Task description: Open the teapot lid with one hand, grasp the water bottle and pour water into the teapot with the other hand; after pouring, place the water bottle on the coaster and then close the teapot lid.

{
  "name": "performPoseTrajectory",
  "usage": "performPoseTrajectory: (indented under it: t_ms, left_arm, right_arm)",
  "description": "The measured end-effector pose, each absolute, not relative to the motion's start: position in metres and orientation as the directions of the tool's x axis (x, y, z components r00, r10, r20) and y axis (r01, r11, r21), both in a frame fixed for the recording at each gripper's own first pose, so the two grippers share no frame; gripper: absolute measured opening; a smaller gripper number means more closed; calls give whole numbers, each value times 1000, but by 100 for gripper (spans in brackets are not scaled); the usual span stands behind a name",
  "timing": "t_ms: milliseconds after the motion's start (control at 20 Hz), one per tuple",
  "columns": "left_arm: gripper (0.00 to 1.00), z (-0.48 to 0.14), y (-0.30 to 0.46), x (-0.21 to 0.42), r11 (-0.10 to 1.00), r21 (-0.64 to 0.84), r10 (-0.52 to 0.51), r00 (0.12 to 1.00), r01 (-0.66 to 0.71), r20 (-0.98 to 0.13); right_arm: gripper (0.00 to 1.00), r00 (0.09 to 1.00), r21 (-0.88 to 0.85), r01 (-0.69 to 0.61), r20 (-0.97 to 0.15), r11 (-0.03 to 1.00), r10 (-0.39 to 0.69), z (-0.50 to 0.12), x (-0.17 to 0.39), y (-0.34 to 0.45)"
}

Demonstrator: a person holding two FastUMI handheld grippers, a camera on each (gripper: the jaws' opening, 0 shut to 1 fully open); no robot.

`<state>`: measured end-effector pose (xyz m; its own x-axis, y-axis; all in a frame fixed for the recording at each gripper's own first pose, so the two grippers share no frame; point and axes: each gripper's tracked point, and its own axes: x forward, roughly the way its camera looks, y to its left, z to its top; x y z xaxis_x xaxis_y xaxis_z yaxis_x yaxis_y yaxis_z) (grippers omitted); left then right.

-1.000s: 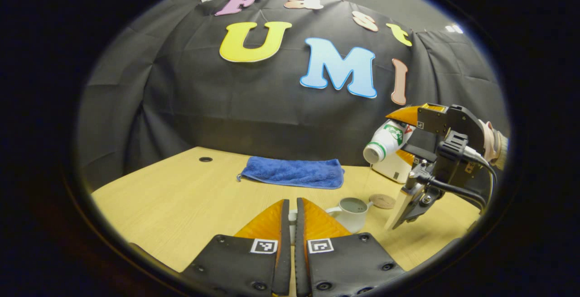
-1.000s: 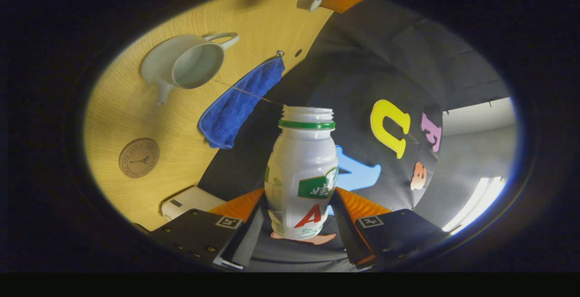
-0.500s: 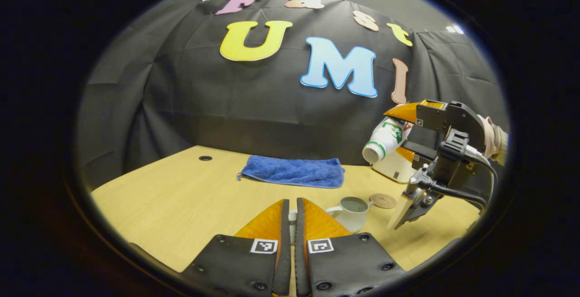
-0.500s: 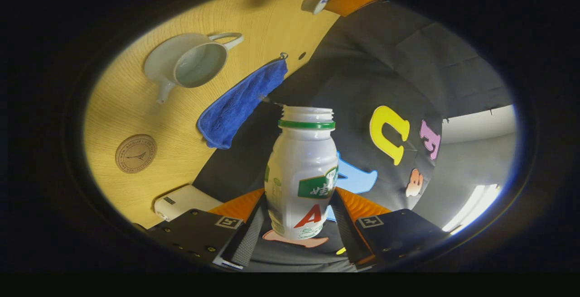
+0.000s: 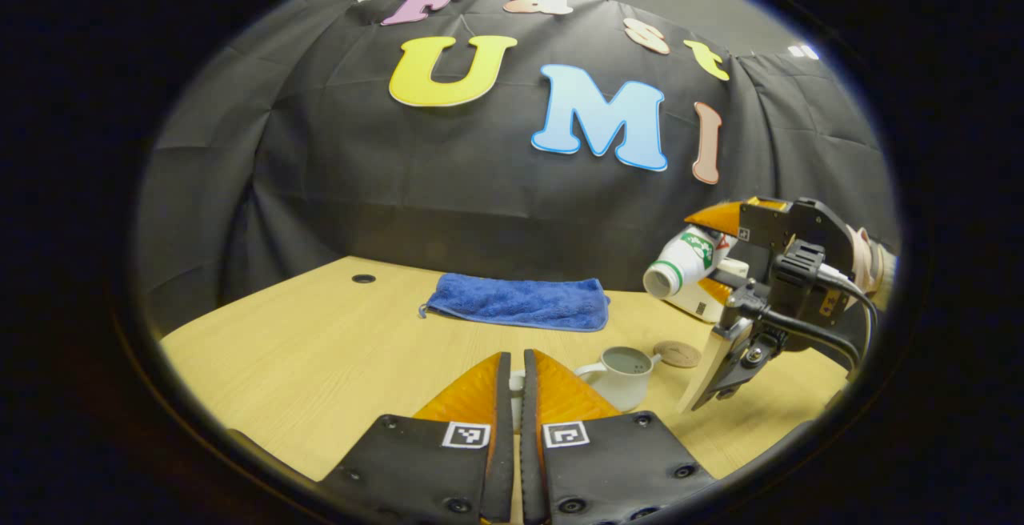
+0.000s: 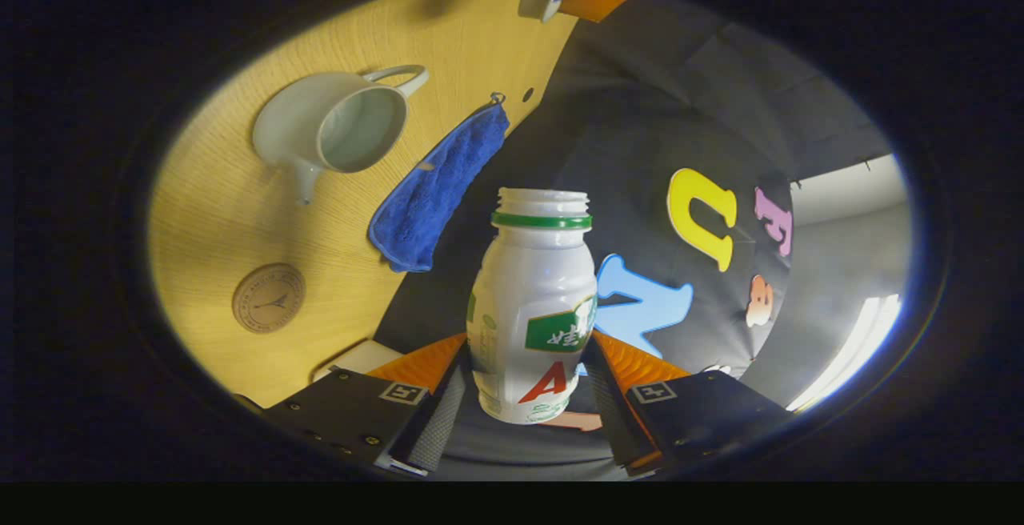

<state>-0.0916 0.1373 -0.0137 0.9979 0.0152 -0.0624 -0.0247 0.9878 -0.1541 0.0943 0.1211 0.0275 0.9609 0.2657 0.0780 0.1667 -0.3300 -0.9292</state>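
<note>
Right gripper view | fingers [image 6: 445,417] clenching tilted water bottle [image 6: 534,309] | risking drips beside teapot [image 6: 328,126] onto tabletop [image 6: 232,221]

wall: you face black cloth [image 5: 448,181] hung in folds | table: your pale wood table [image 5: 320,357], round hole [image 5: 363,279] near its far-left corner | light: bright ceiling strip [image 6: 848,349]

Each of the tongs is built from two black plates studded with small dark screws, and every plate carries a square black-and-white marker near its inner edge. Seen in the left gripper view, the right tongs [image 5: 704,257] have a blocky black body with thick black cables looping off it and a pale flat blade below; behind them a light knitted cuff [image 5: 876,261] shows.
</note>
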Motion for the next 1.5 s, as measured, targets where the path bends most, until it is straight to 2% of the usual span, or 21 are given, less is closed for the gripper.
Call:
performPoseTrajectory:
  t_ms: [350,550,600,700,800,1000,1050,1150,1200,1250,1500]
  left_arm:
    - [14,-15,135,-91,988,-153,14,998,-23,-63]
    - [14,-15,133,-90,988,-155,4,998,-13,-62]
    - [10,-16,131,-90,988,-155,1,998,-10,-61]
    - [10,-15,126,-90,988,-154,-6,998,-3,-59]
    - [14,-11,122,-87,988,-153,-18,999,10,-49]
    - [14,-2,108,-77,990,-138,-48,998,43,-32]
    - [10,2,104,-73,990,-131,-56,998,51,-31]
    - [10,5,94,-64,991,-118,-66,997,63,-27]
    - [14,8,90,-59,992,-111,-71,997,67,-26]
    - [10,9,86,-55,992,-104,-73,997,70,-27]
    - [10,8,68,-30,993,-75,-90,996,87,-27]
  right_arm:
    - [77,980,-999,-18,-25,-34,198,-27,88,106]
    - [77,982,-987,-81,-56,135,178,-42,81,105]
    - [77,983,-981,-87,-57,174,174,-42,81,106]
    - [77,984,-963,-100,-60,248,165,-42,81,104]
    - [77,986,-941,-110,-62,321,155,-41,79,100]
    - [77,988,-860,-130,-73,493,133,-40,76,89]
    - [77,988,-831,-136,-77,540,131,-39,76,86]
    - [77,988,-765,-146,-83,627,128,-38,74,82]
    - [77,988,-732,-151,-87,664,129,-39,74,81]
    - [77,987,-701,-156,-91,696,129,-39,74,80]
    - [77,984,-562,-180,-104,807,147,-40,68,77]
